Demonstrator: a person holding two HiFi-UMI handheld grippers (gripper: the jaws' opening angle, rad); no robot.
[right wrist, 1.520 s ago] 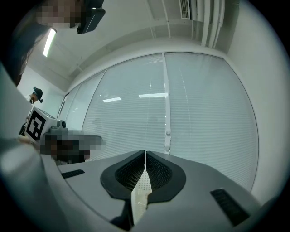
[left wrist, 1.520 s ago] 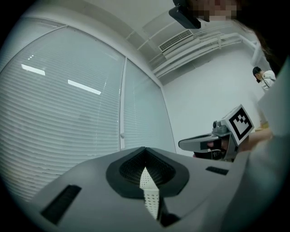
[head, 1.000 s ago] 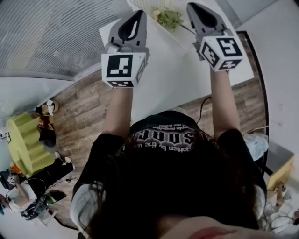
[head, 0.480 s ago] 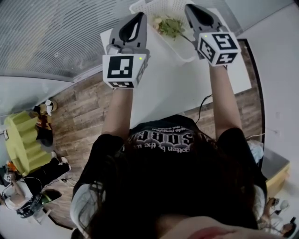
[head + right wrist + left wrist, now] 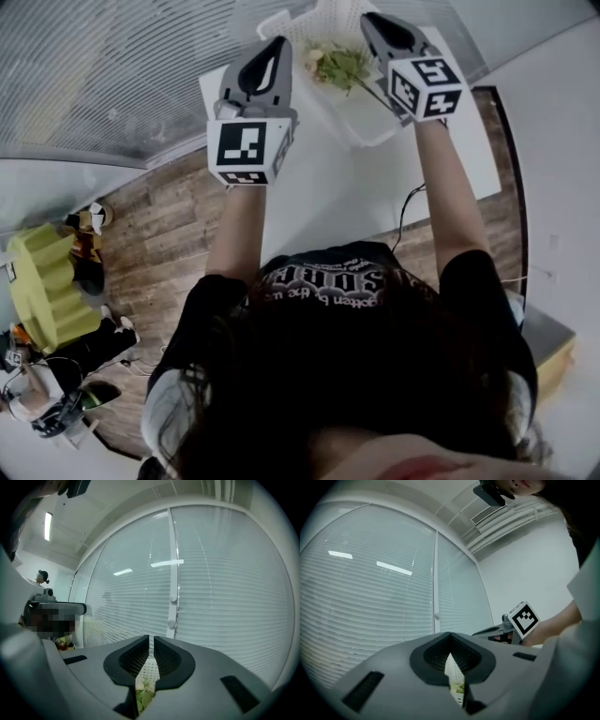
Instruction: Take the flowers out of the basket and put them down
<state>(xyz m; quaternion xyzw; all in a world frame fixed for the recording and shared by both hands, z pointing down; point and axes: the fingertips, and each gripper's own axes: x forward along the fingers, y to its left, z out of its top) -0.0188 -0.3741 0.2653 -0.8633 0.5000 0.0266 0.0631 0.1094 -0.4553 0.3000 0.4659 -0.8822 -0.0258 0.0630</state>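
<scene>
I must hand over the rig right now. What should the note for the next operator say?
Left tool: shut, empty, to the left of the flowers in the head view.
Right tool: shut, empty, to their right.
Flowers: lying in the white basket on the white table.
Done: nothing; no flower is out yet.
Left: open a tool, grip the flowers, lift them out, put them down.

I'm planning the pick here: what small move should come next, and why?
Probably open the right claw. It hangs shut and empty near the flowers, which lie in the basket, so it can't take a stem until its jaws part.
</scene>
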